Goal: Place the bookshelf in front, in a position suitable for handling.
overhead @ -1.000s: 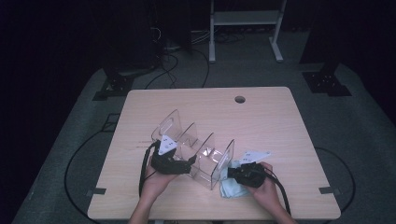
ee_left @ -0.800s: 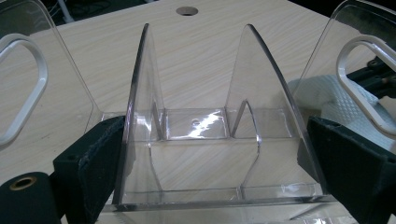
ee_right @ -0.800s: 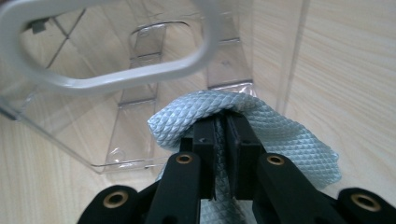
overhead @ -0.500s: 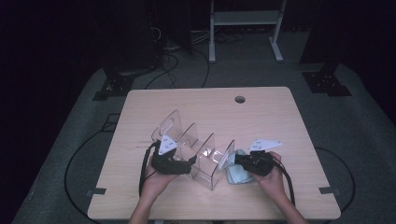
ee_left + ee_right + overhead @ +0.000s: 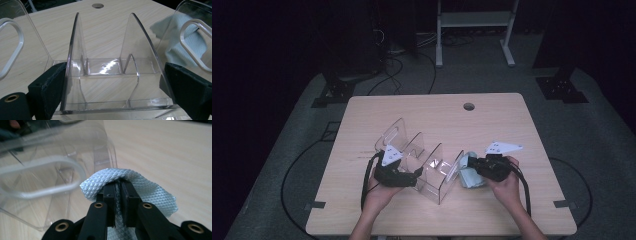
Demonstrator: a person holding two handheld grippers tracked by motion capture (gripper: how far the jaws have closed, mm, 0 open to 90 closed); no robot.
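In the lower middle of the high view, a pale wooden table (image 5: 512, 120) carries a clear acrylic rack (image 5: 424, 160) with upright dividers, set slantwise from the centre of the frame down toward the lower middle. The person's two forearms rise from the bottom edge, one on each side of the rack. The left hand (image 5: 379, 192) lies low on the tabletop, just left of the rack's near end, and points the left gripper (image 5: 414, 175) to the right, into the rack. In the left gripper view its black jaws stand spread wide, one pad (image 5: 53, 82) at the lower left against the rack's outer wall and the other at the lower right against the opposite wall, so the rack's near end (image 5: 112, 75) sits clamped between them. The right hand (image 5: 507, 185) sits at the lower right of the rack, wrist bent inward, and aims the right gripper (image 5: 469, 165) leftward at the rack's end panel. Its jaws are pressed together, pinching a fold of pale blue cloth (image 5: 140, 186). In the high view the cloth (image 5: 469, 177) hangs just right of the rack's end panel, touching or nearly touching it.
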